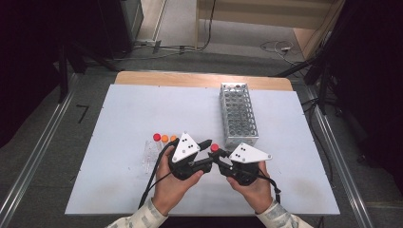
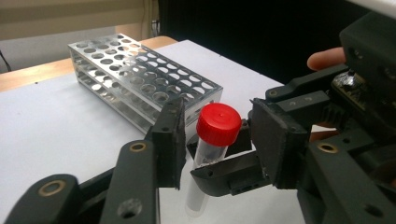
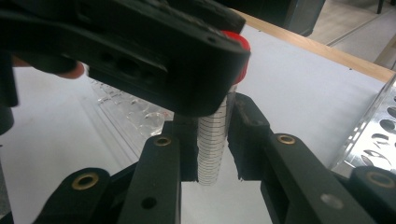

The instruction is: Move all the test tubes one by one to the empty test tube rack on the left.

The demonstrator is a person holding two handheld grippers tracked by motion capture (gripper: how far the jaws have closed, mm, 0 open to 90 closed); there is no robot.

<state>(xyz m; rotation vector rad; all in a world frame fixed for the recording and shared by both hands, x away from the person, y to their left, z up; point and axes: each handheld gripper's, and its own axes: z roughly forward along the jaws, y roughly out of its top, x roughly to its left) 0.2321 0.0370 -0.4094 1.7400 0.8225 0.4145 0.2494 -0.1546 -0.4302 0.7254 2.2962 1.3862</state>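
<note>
A clear graduated tube with a red cap (image 2: 218,123) stands upright between both grippers, just above the white table. My right gripper (image 3: 212,140) is shut on the tube's body below the cap. My left gripper (image 2: 217,116) is open, with one jaw on each side of the red cap and a small gap on both sides. In the high view the cap (image 1: 215,147) shows between the left gripper (image 1: 207,152) and the right gripper (image 1: 219,159) near the table's front middle. A metal tube rack (image 1: 238,116) stands just beyond them.
A clear plastic holder (image 1: 151,154) to the left of the hands carries one red-capped tube (image 1: 156,137) and two orange-capped tubes (image 1: 164,138). The white mat (image 1: 133,109) covers a wooden table. Cables and dark stands ring the table on the floor.
</note>
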